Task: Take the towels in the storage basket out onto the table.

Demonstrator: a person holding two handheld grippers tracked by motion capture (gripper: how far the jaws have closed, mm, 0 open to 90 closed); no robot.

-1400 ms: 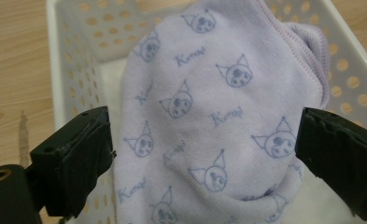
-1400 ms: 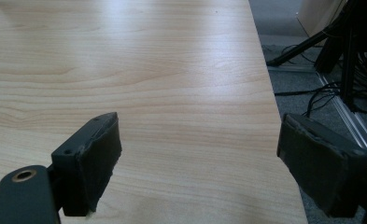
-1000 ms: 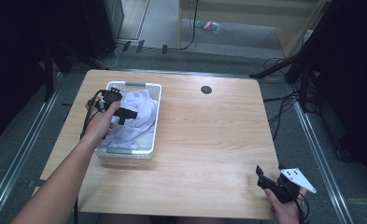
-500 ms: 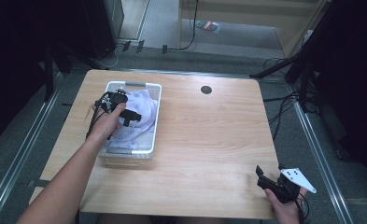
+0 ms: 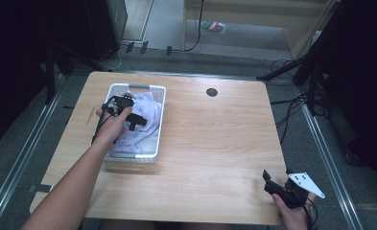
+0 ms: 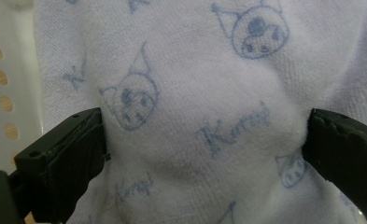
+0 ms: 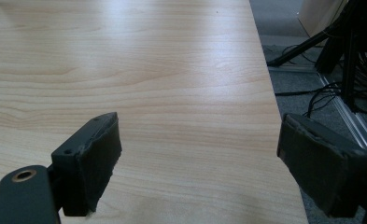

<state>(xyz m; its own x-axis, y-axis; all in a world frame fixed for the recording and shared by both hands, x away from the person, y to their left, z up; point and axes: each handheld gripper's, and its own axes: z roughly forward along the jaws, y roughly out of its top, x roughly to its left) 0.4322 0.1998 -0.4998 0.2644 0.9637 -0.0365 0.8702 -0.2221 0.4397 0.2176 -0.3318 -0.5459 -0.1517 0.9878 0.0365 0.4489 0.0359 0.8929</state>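
A white towel (image 5: 140, 125) printed with blue cartoon faces lies bunched in a white plastic basket (image 5: 147, 87) on the left of the wooden table. My left gripper (image 5: 137, 120) reaches down into the basket. In the left gripper view its jaws stand wide apart, pressed into the towel (image 6: 204, 93), with a hump of cloth between them. My right gripper (image 5: 271, 184) is held low over the table's near right corner, open, with bare wood between its jaws (image 7: 200, 154).
A round black cable hole (image 5: 211, 92) sits near the table's far edge. The basket's perforated wall (image 6: 3, 93) is close on the left of the left gripper. Cables and stand legs (image 5: 296, 72) lie on the floor to the right of the table (image 5: 215, 143).
My left hand has moved a little forward and down into the basket, onto the towel. The right gripper has stayed where it was.
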